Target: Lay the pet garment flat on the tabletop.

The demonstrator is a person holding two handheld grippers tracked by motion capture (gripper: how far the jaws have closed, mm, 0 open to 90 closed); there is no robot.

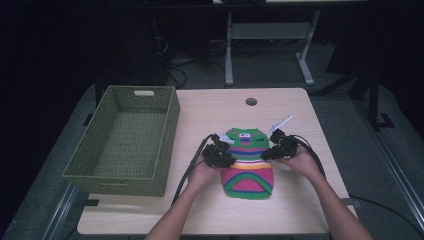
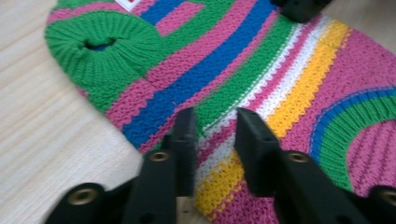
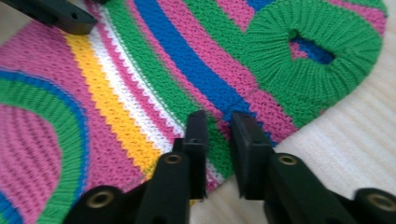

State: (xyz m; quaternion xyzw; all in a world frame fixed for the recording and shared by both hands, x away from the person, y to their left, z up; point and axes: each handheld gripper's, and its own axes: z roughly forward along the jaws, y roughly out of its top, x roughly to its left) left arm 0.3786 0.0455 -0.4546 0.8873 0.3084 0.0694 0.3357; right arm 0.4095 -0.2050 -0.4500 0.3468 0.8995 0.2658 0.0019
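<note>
A small knitted sweater [image 1: 248, 162] with green, pink, blue, white and yellow stripes lies flat on the light wooden table [image 1: 285, 212], neck end away from the person. My left gripper [image 1: 226, 151] rests at its left edge and my right gripper [image 1: 268, 152] at its right edge. In the left gripper view the left gripper [image 2: 215, 119] stands over the sweater [image 2: 280, 74] with a narrow gap, the knit lying flat beneath. In the right gripper view the right gripper [image 3: 219, 121] stands likewise over the sweater [image 3: 154, 60] near its green armhole [image 3: 313, 51].
A green woven basket [image 1: 117, 184] stands on the table's left side. A round cable hole [image 1: 251, 101] sits near the far edge. A thin white piece [image 1: 281, 122] lies by the sweater's far right corner. Cables trail from both grippers toward the front.
</note>
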